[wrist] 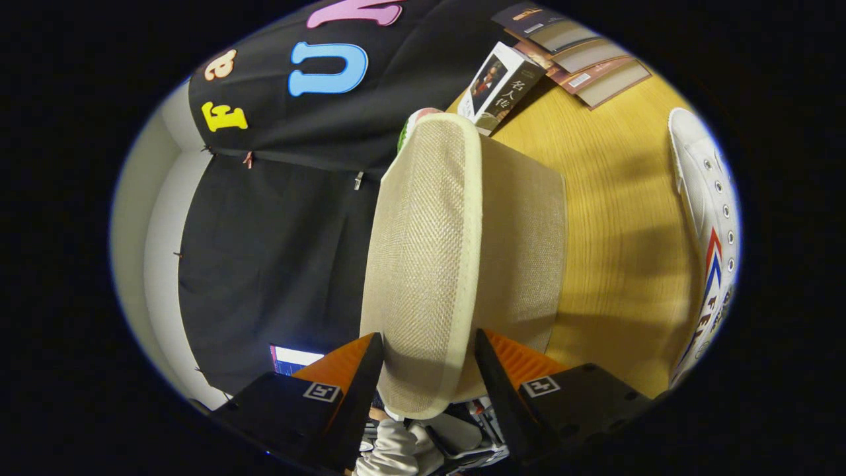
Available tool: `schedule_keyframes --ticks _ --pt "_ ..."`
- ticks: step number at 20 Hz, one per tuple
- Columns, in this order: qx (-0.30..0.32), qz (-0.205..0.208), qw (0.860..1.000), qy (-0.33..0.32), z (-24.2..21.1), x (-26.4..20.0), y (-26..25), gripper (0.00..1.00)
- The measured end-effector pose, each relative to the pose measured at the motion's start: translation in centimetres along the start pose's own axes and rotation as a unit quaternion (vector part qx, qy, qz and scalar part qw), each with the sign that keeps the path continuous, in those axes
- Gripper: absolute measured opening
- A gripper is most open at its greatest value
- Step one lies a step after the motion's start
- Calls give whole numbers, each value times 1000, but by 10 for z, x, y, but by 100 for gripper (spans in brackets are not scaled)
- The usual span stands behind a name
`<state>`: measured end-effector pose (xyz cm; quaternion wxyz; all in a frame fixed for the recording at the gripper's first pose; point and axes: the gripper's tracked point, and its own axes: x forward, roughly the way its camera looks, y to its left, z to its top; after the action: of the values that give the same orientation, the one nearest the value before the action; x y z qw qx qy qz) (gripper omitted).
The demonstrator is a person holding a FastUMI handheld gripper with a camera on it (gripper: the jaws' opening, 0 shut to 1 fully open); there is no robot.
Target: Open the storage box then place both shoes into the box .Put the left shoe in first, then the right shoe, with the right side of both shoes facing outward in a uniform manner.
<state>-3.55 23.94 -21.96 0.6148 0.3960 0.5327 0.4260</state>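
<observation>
Fingers of the gripper (428, 370) stand on either side of the woven lid (426, 264) of the storage box (522, 251), closed onto its edge and apparently grasping it, though firm contact at both pads cannot be confirmed. Step in hand, as judged: opening the box, with the lid raised on edge beside the box body on the wooden table (621, 231). One white shoe (710, 231) lies well apart, beyond the box. Books (581, 59) rest at the table's far end. Next move likely calls for swinging the lid clear and releasing it.
</observation>
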Motion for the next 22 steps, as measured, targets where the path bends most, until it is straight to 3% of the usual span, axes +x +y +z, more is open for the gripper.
schedule_keyframes --ticks 3,5,9,11,14,17,22 --pt "33 -18 999 17 -1 -2 -1 62" --pt "58 -30 997 28 -2 -2 -1 58" --pt "91 -51 994 16 5 -3 9 25" --pt "72 -59 996 14 2 -5 12 11" --pt "60 -86 994 5 4 -6 14 5" --pt "9 -127 992 -12 7 -14 21 5" --pt "-20 -98 995 -30 11 -22 79 5"
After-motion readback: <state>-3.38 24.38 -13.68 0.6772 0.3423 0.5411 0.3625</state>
